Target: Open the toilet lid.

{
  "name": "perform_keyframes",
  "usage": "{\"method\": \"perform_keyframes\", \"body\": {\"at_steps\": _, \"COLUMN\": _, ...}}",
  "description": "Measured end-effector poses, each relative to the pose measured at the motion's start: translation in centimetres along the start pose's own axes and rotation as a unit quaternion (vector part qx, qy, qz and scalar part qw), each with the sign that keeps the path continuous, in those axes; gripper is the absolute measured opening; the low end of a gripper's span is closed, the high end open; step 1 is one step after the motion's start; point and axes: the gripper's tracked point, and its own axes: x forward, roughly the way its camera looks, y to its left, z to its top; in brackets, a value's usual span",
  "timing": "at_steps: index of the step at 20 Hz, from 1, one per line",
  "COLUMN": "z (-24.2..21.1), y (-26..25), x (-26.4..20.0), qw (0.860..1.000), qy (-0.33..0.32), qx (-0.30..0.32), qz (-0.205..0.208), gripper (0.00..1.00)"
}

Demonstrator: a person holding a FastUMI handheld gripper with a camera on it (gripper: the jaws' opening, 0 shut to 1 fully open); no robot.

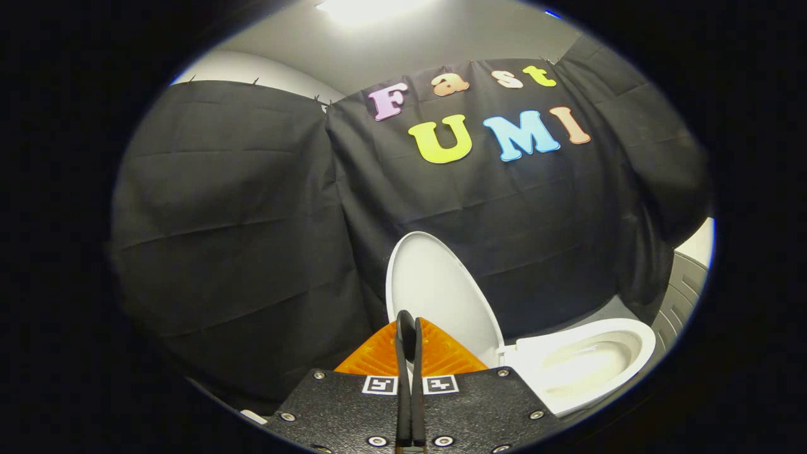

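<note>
Claw closed, its 2 fingers pressed together side by side, nothing held between them. Tips sit in front of the lower part of the lid, touching or just short of it; can't tell which from this angle.

Lid stands raised, near upright, its pale inner face turned toward the claw, its back near the black cloth wall. Hinge end meets the bowl's rear, just right of the fingers. Seat is down, lying round the open bowl, which runs off to the right past the fingers. Judging by this, the lid is already open and the task looks done or all but done.

Handling, as a guess: lid looks like a thin, stiff moulded shell, light, smooth and likely slippery. Closed fingers would slide on its face sooner than grip it. Best hold is the free rim farthest from the hinge, hooked or pushed from below, where leverage is greatest. A near-upright lid could tip back down if nudged. Best eased clear without dragging the rim.

Ceiling light glares above the cloth.
</note>
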Motion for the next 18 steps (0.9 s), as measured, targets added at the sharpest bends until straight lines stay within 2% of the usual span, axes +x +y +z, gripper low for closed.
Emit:
{"method": "perform_keyframes", "body": {"at_steps": 3, "z": -0.7, "y": 1.4, "x": 0.7, "qw": 1.000, "qy": 0.005, "qx": -0.014, "qz": 0.013, "gripper": 0.00}}
{"method": "perform_keyframes", "body": {"at_steps": 7, "z": -0.3, "y": 1.1, "x": 0.4, "qw": 0.999, "qy": -0.020, "qx": -0.029, "qz": 0.016, "gripper": 0.00}}
{"method": "perform_keyframes", "body": {"at_steps": 9, "z": 0.1, "y": 1.2, "x": 0.4, "qw": 0.998, "qy": -0.022, "qx": -0.044, "qz": 0.032, "gripper": 0.02}}
{"method": "perform_keyframes", "body": {"at_steps": 11, "z": 0.3, "y": 1.8, "x": 0.5, "qw": 0.996, "qy": -0.017, "qx": -0.066, "qz": 0.060, "gripper": 0.15}}
{"method": "perform_keyframes", "body": {"at_steps": 13, "z": 0.4, "y": 2.1, "x": -0.3, "qw": 0.994, "qy": -0.017, "qx": -0.077, "qz": 0.081, "gripper": 0.42}}
{"method": "perform_keyframes", "body": {"at_steps": 15, "z": 0.9, "y": 2.5, "x": -1.8, "qw": 0.993, "qy": -0.021, "qx": -0.069, "qz": 0.099, "gripper": 0.86}}
{"method": "perform_keyframes", "body": {"at_steps": 16, "z": 1.4, "y": 2.5, "x": -2.6, "qw": 0.993, "qy": -0.025, "qx": -0.064, "qz": 0.100, "gripper": 0.95}}
{"method": "perform_keyframes", "body": {"at_steps": 18, "z": 2.7, "y": 1.3, "x": -4.2, "qw": 0.994, "qy": -0.031, "qx": -0.063, "qz": 0.085, "gripper": 0.96}}
